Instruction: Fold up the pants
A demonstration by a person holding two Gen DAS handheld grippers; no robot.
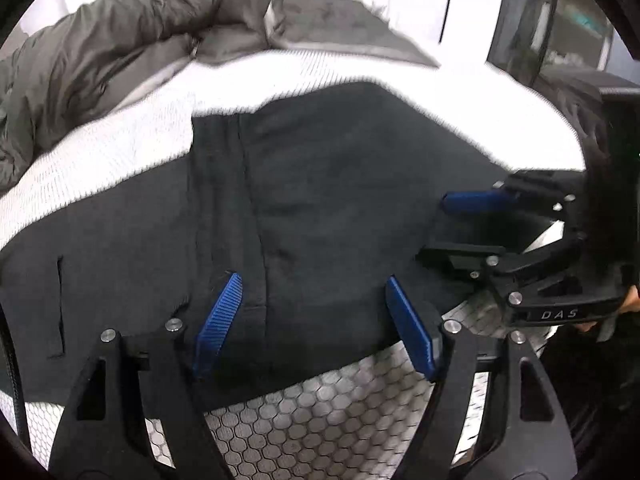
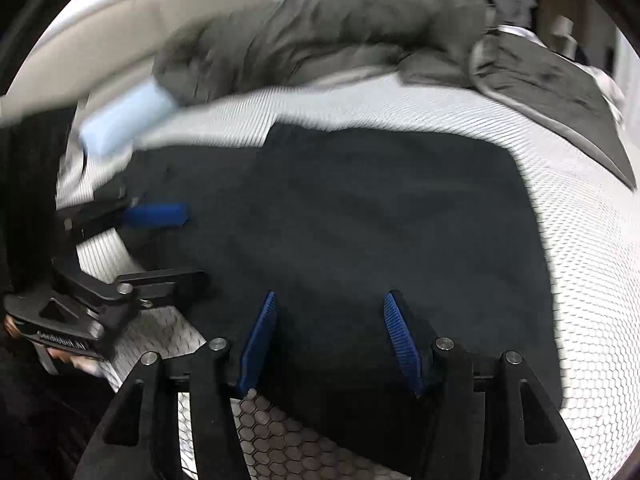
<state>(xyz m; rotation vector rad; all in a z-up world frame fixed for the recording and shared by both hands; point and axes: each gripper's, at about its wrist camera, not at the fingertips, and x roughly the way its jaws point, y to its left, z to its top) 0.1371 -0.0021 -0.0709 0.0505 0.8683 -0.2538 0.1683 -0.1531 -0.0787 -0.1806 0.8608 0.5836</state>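
The dark pants (image 1: 320, 200) lie spread flat on a white bed cover (image 1: 132, 152) with a small honeycomb pattern, and everything else is placed here against them. The left gripper (image 1: 314, 326) points steeply down over the near edge of the pants, its two blue pads spread wide with the cloth lying loose beneath and between them; neither pad presses on the fabric, so it grips nothing. A vertical seam in the pants runs just beside its left pad, and a narrow pocket slit (image 1: 61, 304) shows in the pants farther to that side. The right gripper (image 2: 330, 340) is tilted down in much the same way over the near edge of the pants, its pads standing about half apart, again with cloth under them but nothing pinched. In the left wrist view the right gripper (image 1: 456, 226) comes in from the right side of the pants, lying nearly sideways across their edge, and part of a hand (image 1: 628, 300) shows behind its body. In the right wrist view the left gripper (image 2: 176, 244) likewise reaches in from the left side of the pants. Beyond the far edge of the pants lies a rumpled grey-green quilt (image 2: 328, 36), and a pale blue pillow (image 2: 124, 120) sits past their far left corner.
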